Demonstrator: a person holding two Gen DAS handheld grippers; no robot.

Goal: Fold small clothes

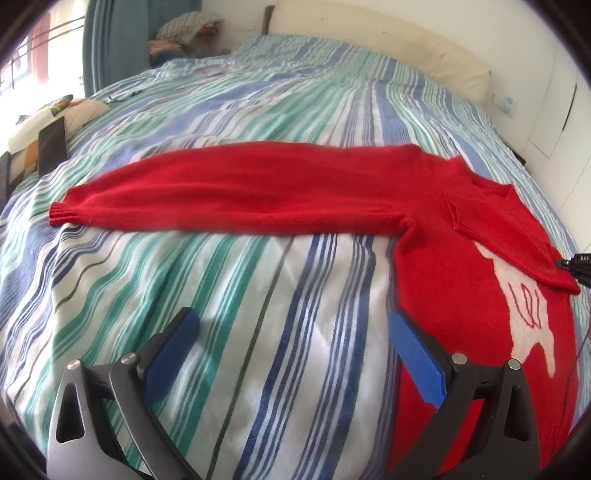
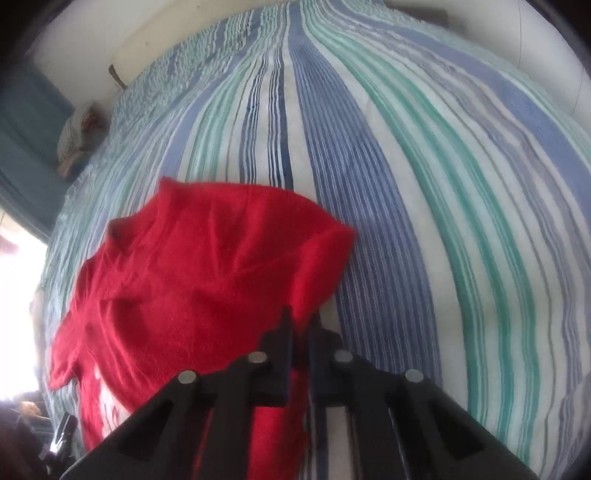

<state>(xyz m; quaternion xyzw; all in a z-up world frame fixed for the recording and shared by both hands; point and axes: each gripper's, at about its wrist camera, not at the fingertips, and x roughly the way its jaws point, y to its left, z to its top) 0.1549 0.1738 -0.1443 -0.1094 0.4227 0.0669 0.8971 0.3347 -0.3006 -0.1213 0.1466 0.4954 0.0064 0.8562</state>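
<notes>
Left claw (image 1: pixel 293 334): released, its two blue-padded fingers (image 1: pixel 415 354) spread wide and holding nothing. It hovers above the striped bedspread (image 1: pixel 229 295) of the bed. The right-hand finger lies over the edge of the red sweater (image 1: pixel 454 280); whether it touches the knit cannot be told. The left-hand finger is over bare bedspread only.

Ahead of the left claw, one sleeve (image 1: pixel 229 195) of the sweater lies flat and straight across the bed, its ribbed cuff (image 1: pixel 61 214) at the far left end. To the right of the claw lies the sweater body, bearing a white motif (image 1: pixel 524 306) with thin red line work. A flap of red knit is laid over the upper part of the body. A small black part (image 1: pixel 576 264) shows at the right edge of this view, just beside the sweater; what it is cannot be told.

Right claw (image 2: pixel 301 321): clenched on a fold of the red sweater (image 2: pixel 207 280), the dark fingers nearly together with red knit between them. Ahead and to the left of this claw the gathered sweater is bunched and creased, raised into a hump on the striped bedspread (image 2: pixel 424 221). To the right of the claw only bedspread shows.

Beyond both claws: a cream headboard (image 1: pixel 424 51), a blue curtain (image 1: pixel 110 40) and a pile of fabrics (image 1: pixel 184 33).
</notes>
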